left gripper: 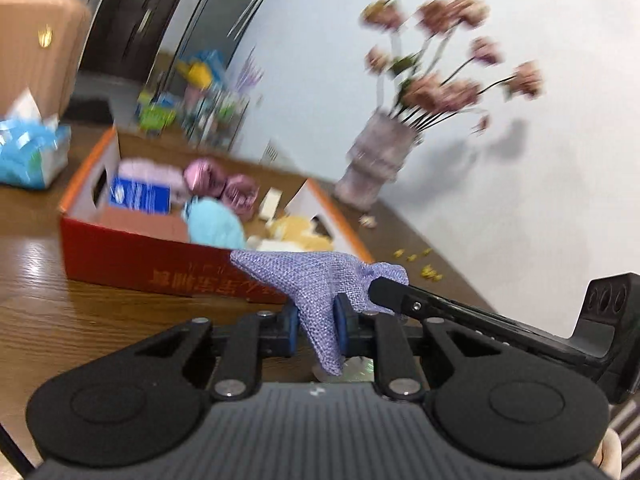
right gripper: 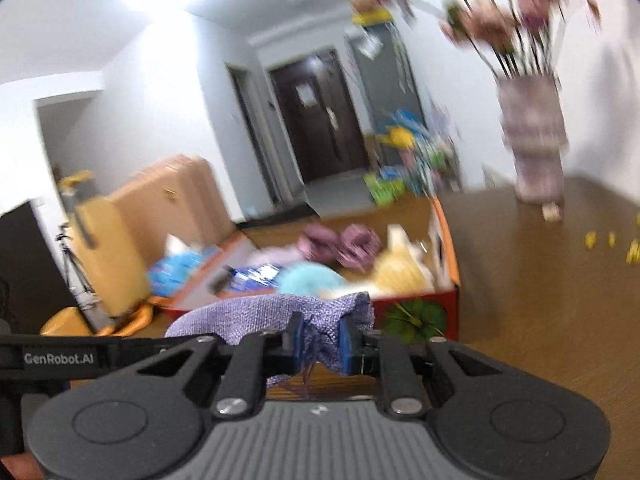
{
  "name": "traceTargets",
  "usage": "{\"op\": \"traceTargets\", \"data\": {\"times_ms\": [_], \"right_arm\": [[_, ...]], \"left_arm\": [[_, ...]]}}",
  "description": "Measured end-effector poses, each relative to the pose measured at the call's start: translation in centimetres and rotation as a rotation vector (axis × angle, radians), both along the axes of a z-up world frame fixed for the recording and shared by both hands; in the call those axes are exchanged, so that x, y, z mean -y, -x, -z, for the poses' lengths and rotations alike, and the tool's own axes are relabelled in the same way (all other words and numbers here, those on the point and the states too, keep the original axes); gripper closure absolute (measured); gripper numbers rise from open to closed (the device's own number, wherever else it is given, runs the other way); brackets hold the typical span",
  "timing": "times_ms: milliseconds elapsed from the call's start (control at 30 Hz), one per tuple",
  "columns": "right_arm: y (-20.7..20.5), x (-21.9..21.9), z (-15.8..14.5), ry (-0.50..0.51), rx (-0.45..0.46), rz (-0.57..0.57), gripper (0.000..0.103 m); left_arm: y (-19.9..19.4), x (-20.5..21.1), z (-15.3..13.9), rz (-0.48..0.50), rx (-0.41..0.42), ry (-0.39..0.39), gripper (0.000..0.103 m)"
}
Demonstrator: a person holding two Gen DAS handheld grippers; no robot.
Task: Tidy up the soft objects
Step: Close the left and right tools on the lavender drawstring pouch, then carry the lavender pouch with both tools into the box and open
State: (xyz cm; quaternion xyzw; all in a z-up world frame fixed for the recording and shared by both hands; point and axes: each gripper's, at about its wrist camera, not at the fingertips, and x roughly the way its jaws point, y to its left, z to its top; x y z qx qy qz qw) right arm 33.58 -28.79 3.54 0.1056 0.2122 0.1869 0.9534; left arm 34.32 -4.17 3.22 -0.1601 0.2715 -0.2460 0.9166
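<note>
Purple mesh cloth hangs between my two tools, in front of the red cardboard box on the wooden table. Left wrist view: my left gripper is clamped on one bunched end of the cloth, blue pads pressing it from both sides; the black finger of my right gripper reaches in from the right and meets the cloth's other end. Right wrist view: my right gripper is likewise clamped on the gathered cloth, loose threads dangling below. Only this view shows a green print on the box's end wall; only the left view shows its printed long side. Both views show soft items in the box, among them a light-blue plush, and a vase of flowers beyond, all blurred.
</note>
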Motion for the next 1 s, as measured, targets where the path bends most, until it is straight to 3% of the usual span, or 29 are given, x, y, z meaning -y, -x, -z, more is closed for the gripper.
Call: {"op": "traceTargets", "data": {"times_ms": [133,267,400,500,833,1000], "right_arm": [[5.7,-1.5,0.1,0.033,0.009,-0.030,0.086],[10.2,-2.6,2.2,0.033,-0.053,-0.039,0.086],[13.4,-3.7,5.1,0.049,-0.145,-0.042,0.086],[15.2,-4.2,6.1,0.057,-0.166,-0.044,0.086],[16.4,-4.4,5.7,0.065,-0.158,-0.037,0.086],[15.2,-3.8,3.8,0.051,-0.106,-0.035,0.086]], "left_arm": [[5.4,-1.5,0.4,-0.004,-0.021,0.006,0.085],[10.2,-2.1,2.5,-0.018,-0.049,-0.035,0.085],[13.1,-2.4,5.2,-0.029,-0.139,-0.056,0.085],[14.4,-2.7,5.9,-0.035,-0.154,-0.073,0.085],[15.7,-2.8,5.7,-0.021,-0.125,-0.088,0.085],[15.2,-2.6,3.6,-0.008,-0.031,-0.092,0.085]]}}
